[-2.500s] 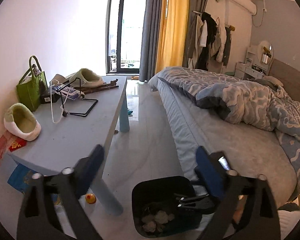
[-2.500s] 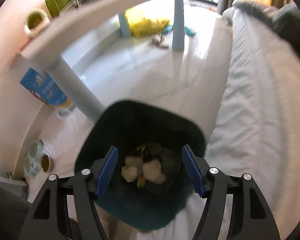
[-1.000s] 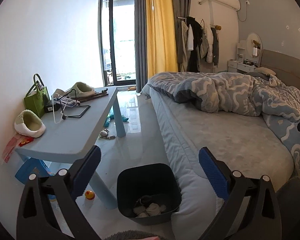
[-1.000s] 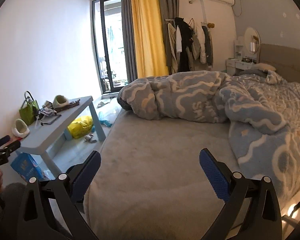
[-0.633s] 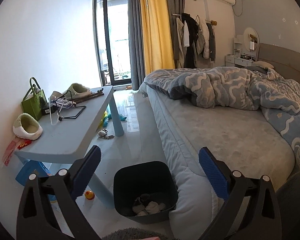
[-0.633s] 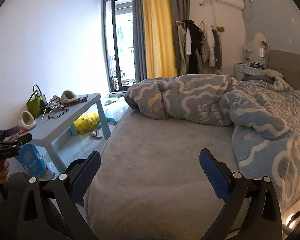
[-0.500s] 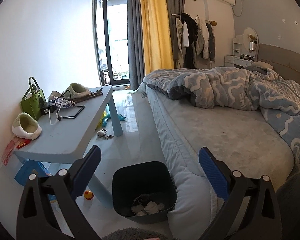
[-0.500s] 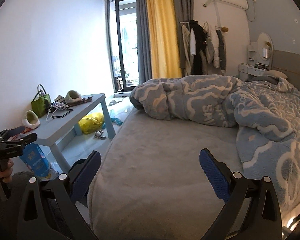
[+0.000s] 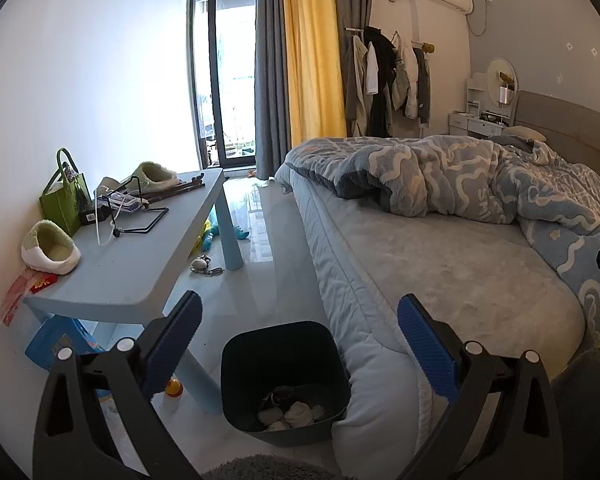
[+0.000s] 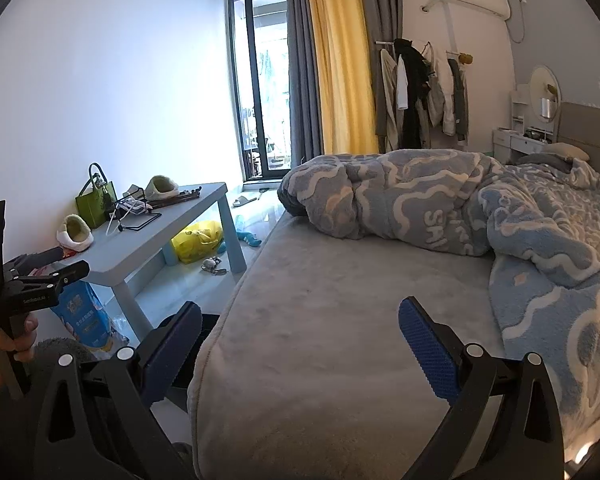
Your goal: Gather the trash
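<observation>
listing near to far. left gripper [image 9: 298, 330], bottom of its frame: pads spread wide, nothing between them. right gripper [image 10: 300, 330], bottom of its frame: likewise spread and empty, held over the bed [image 10: 340, 320].

bin [image 9: 284, 344], lower centre of the left view: dark plastic, on the floor, touching the mattress edge. trash [image 9: 290, 414] in its bottom: pale crumpled wads, probably tissue. judged very light, soft, crushable, not fragile; a pinch across the bulk of a wad should hold. bin itself looks stiff and light; take it by the rim.

floor [image 9: 260, 280]: glossy pale tile, likely slippery. small loose bits lie near the table leg at centre left.

table [image 9: 140, 264], left: matte blue top, cluttered with slippers, a green bag [image 9: 62, 196] and a wire stand.

bag [image 10: 198, 240], yellow, under the table, centre left of the right view: thin plastic, limp; grip its knotted top.

far: glass door, yellow curtain, hung clothes.
</observation>
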Demonstrator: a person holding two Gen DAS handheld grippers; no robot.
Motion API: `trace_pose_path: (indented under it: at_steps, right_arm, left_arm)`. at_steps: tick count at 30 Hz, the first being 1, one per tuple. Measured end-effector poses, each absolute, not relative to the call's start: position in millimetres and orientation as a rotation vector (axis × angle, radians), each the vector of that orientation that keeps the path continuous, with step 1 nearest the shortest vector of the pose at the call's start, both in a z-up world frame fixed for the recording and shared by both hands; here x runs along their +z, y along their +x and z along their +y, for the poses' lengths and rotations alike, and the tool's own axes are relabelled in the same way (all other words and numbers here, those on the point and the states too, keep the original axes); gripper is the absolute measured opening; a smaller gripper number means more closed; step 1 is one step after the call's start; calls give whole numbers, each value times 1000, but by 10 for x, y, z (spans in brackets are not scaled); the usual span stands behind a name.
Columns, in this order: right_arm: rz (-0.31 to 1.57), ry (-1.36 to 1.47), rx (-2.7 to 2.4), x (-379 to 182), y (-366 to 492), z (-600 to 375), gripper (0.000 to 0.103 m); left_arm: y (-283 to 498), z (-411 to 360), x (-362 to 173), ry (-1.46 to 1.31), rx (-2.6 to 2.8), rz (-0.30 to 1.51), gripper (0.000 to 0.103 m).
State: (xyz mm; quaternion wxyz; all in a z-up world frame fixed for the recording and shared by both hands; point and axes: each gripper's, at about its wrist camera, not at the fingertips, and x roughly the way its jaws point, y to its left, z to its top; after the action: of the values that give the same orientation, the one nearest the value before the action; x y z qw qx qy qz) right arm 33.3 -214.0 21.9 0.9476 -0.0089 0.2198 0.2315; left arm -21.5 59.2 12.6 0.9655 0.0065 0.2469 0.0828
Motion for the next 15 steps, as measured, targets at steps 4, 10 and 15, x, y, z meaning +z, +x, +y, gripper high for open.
trace_pose_path:
  at_steps: [4, 10, 15]
  right_arm:
    - [448, -19, 473, 211, 336, -2156, 100]
    - [461, -9, 475, 189, 373, -2181, 100]
    - [462, -11, 475, 184, 384, -2180, 100]
  left_arm:
    - [-188, 582, 126, 17, 157, 508, 100]
    - [-169, 569, 121, 29, 156, 511, 100]
    - [-136, 568, 107, 32, 154, 520, 100]
